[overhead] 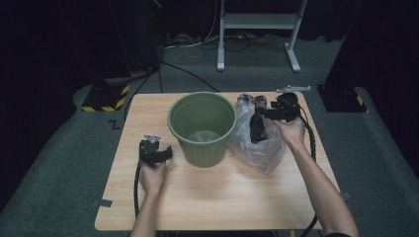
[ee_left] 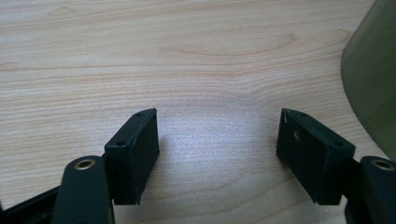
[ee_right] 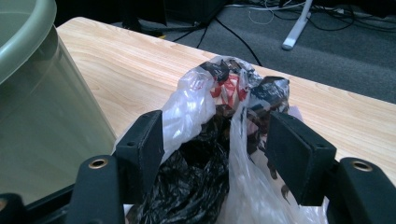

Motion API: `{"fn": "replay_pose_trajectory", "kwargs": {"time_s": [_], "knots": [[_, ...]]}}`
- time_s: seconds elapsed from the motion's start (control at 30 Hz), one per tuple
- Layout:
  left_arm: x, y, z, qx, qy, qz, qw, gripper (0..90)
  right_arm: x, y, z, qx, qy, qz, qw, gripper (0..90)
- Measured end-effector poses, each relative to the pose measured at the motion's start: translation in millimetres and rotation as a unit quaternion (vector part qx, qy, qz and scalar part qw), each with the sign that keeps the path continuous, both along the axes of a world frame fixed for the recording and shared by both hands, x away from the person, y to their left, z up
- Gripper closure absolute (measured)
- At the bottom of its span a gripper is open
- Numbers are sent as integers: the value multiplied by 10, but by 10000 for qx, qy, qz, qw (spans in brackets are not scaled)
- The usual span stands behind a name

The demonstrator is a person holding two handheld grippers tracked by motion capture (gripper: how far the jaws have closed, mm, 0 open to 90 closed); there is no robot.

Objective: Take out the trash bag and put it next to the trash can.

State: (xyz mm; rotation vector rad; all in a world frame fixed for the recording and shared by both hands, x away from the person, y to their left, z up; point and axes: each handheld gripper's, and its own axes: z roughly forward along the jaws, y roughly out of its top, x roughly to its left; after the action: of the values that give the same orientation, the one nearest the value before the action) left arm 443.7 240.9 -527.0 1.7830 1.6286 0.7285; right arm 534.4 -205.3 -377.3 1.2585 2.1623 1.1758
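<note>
A clear plastic bag [overhead: 259,143] stuffed with black and printed scraps lies on the wooden table [overhead: 217,197], right of an olive-green bin [overhead: 202,126]. My right gripper [overhead: 264,112] is at the bag's top, open. In the right gripper view the bag's bunched top [ee_right: 219,88] rises between the two spread jaws of that gripper [ee_right: 215,123], and the bin's wall [ee_right: 42,116] stands at the left. My left gripper [overhead: 167,154] rests low over the table left of the bin. It is open [ee_left: 219,116] with bare wood between its jaws; the bin [ee_left: 373,79] is at the right edge.
The bin stands upright in the table's middle and looks empty inside. Behind the table is grey carpet with cables and a white metal stand [overhead: 257,29]. A yellow-and-black striped base [overhead: 106,96] sits at the far left corner.
</note>
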Motion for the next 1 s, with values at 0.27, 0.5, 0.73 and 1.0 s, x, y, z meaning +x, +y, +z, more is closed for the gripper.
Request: {"fn": "replay_pose_trajectory", "kwargs": {"time_s": [0.27, 0.5, 0.73, 1.0], "knots": [[1, 1, 0, 10, 0, -1, 10000, 296, -110, -170, 11, 157, -85, -46, 9998, 376], [1, 1, 0, 9, 0, -1, 10000, 296, -200, -297, -2, 298, -115, -81, 9995, 382], [1, 1, 0, 9, -1, -1, 10000, 295, -264, -363, -13, 366, -127, -83, 9992, 386], [1, 0, 0, 10, -1, -1, 10000, 295, -403, -461, -86, 418, -175, -52, 9990, 392]]}}
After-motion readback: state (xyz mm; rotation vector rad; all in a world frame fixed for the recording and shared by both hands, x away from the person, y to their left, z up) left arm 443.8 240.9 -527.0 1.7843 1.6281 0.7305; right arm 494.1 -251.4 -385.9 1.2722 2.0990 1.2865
